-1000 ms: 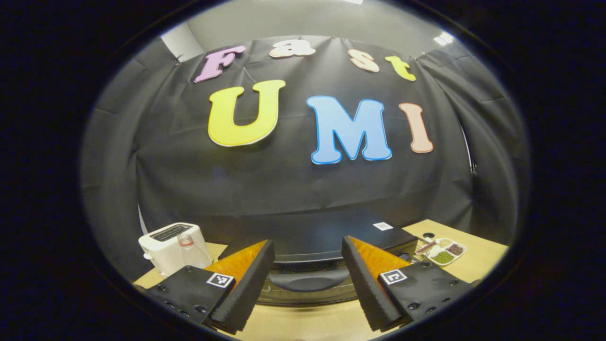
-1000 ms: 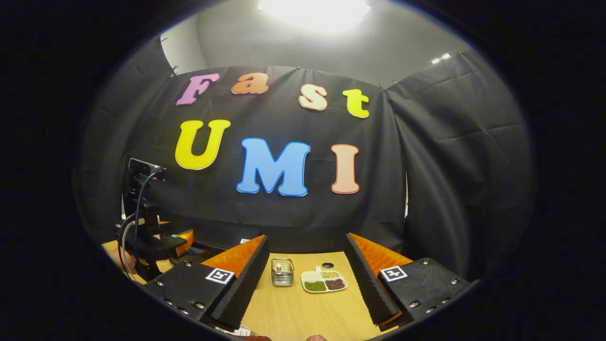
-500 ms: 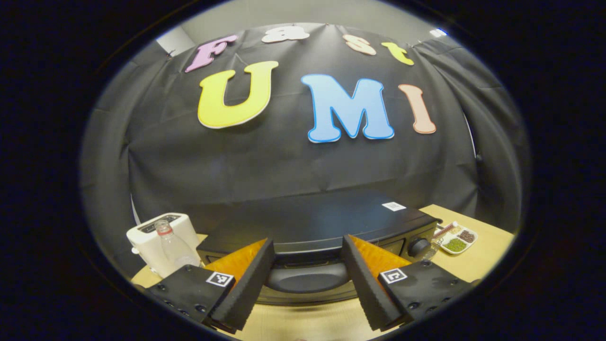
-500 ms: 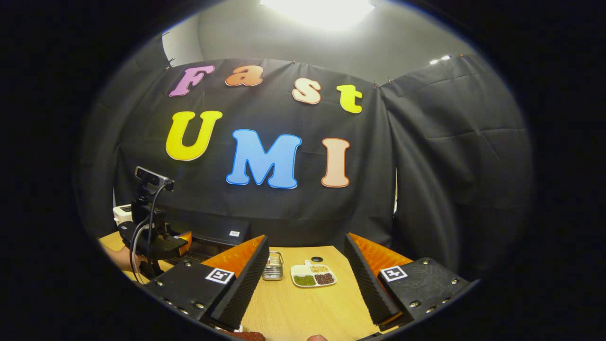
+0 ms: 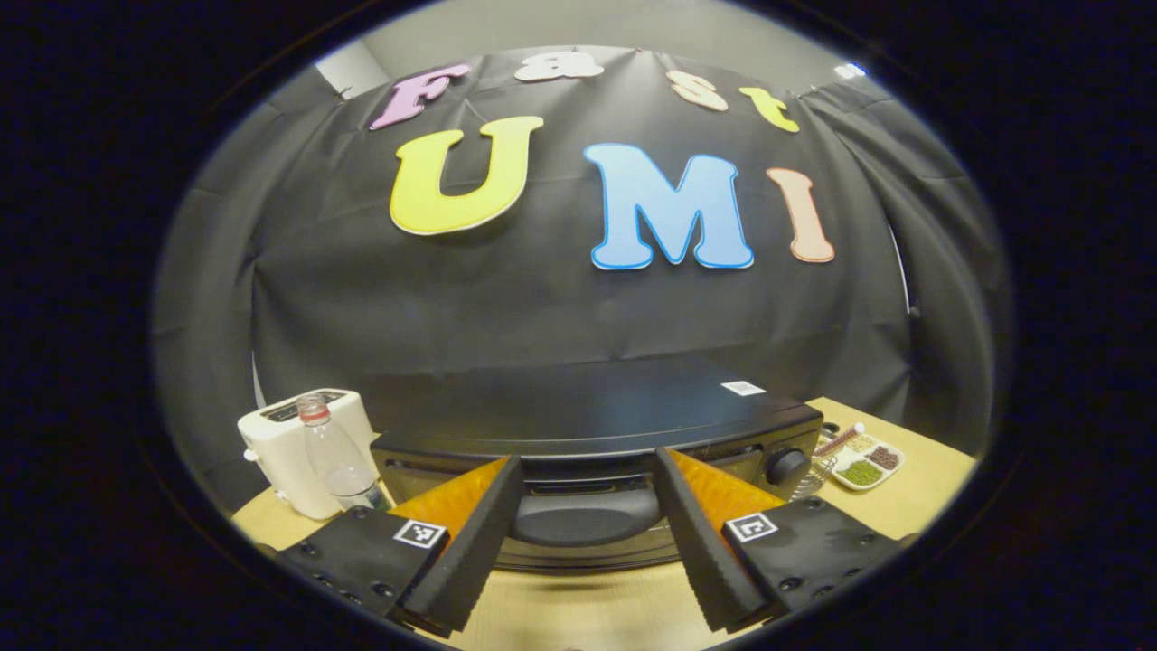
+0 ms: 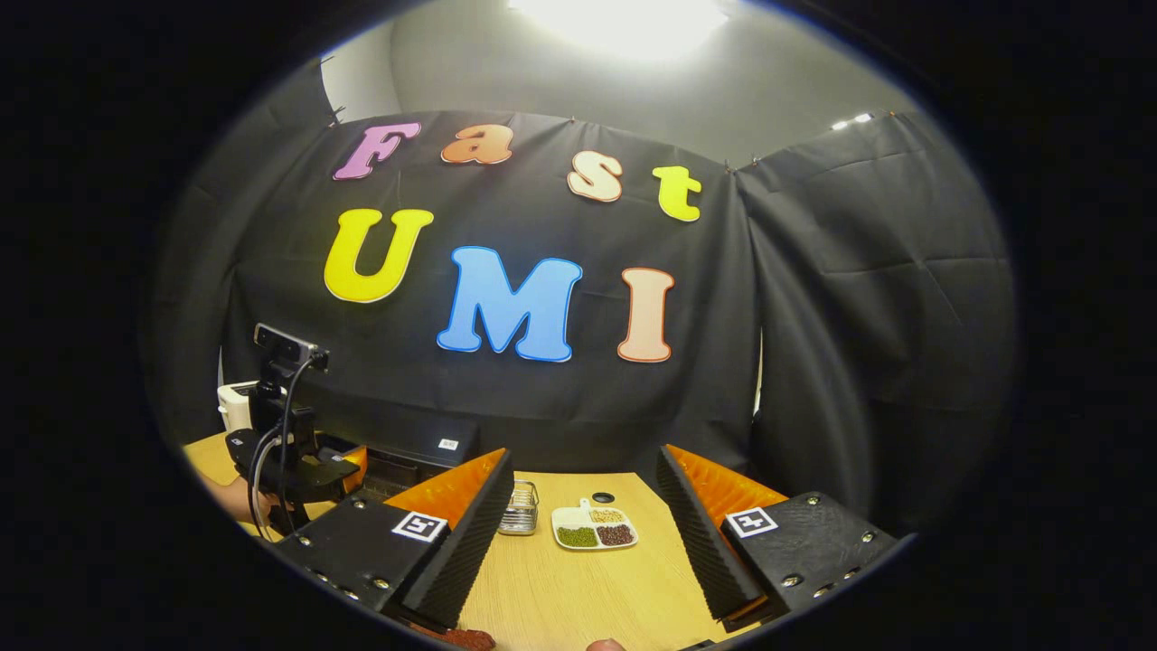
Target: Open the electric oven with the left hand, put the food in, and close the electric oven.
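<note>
Since a second ago the left gripper [image 5: 586, 529] has come closer to the oven [image 5: 597, 420], whose front now shows more fully, with the knob [image 5: 786, 466] at 3 o'clock of the handle. The oven is a low black box with a flat, slightly glossy top carrying a small white label, and its door is shut. The wide dark handle [image 5: 586, 524] sits at 6 o'clock in the left gripper view, right between the spread fingers; whether they touch it cannot be told. The jaws stand wide apart and hold nothing.

At 9 o'clock of the oven stand a white toaster [image 5: 280, 452] and a clear bottle [image 5: 333, 457]. At 3 o'clock lies a divided dish [image 5: 863, 461] of beans on the table [image 5: 913, 493].

The right gripper [image 6: 578, 542] hovers over the table with jaws wide and empty. Ahead of it sit a small wire basket [image 6: 520, 508] and the dish. The oven lies at 9 o'clock of this view, behind the left gripper.
</note>
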{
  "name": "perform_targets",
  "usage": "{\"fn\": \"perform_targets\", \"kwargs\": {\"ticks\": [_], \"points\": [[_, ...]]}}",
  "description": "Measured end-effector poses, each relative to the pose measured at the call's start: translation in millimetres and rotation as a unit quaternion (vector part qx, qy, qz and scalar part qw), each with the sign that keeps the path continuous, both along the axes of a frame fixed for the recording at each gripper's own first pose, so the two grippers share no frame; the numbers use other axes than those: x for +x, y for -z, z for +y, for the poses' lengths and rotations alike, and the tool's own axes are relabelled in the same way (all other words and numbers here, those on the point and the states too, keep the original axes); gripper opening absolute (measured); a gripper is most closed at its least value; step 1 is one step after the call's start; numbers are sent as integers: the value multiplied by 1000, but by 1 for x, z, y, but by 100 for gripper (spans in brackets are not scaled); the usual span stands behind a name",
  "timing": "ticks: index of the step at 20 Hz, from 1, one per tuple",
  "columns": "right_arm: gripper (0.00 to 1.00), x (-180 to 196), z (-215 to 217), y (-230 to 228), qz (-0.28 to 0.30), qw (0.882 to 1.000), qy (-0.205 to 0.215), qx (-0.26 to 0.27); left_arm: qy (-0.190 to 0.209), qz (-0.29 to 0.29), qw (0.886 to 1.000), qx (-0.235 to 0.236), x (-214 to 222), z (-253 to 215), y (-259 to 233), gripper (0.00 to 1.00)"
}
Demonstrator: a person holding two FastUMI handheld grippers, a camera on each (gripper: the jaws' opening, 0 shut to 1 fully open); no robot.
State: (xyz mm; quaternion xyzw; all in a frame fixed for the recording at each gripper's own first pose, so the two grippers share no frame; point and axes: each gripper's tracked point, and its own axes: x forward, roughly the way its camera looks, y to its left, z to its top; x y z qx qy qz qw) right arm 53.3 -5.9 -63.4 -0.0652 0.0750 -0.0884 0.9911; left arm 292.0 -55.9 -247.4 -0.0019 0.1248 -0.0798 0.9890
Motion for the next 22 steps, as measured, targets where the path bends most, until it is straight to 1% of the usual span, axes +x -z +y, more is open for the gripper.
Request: {"fn": "perform_targets", "kwargs": {"ticks": [2,10,11,13,15,16,18,19,20,22], "points": [[97,0,0,0,-1,1000,-4,3,-1,0,1000,3,-9,1,1,100],[96,-4,1,-2,-4,1000,-24,14,-9,21,1000,5,-48,3,12,100],[97,-5,1,-3,-5,1000,-26,15,-10,26,1000,6,-54,3,15,97],[96,-6,1,-4,-6,999,-31,18,-12,38,999,10,-64,5,21,97],[96,-9,1,-4,-7,999,-35,20,-11,52,998,15,-74,3,30,100],[96,-11,0,-4,-7,999,-37,20,-12,59,998,18,-81,3,36,96],[96,-13,0,-3,-4,999,-41,20,-14,67,998,18,-89,3,43,100],[96,-14,-1,-3,-3,999,-41,20,-15,70,997,15,-92,3,45,100],[96,-16,-2,-2,-2,999,-42,21,-16,76,997,14,-97,3,49,96],[96,-18,-3,0,1,999,-44,22,-16,82,996,16,-103,3,54,97]]}}
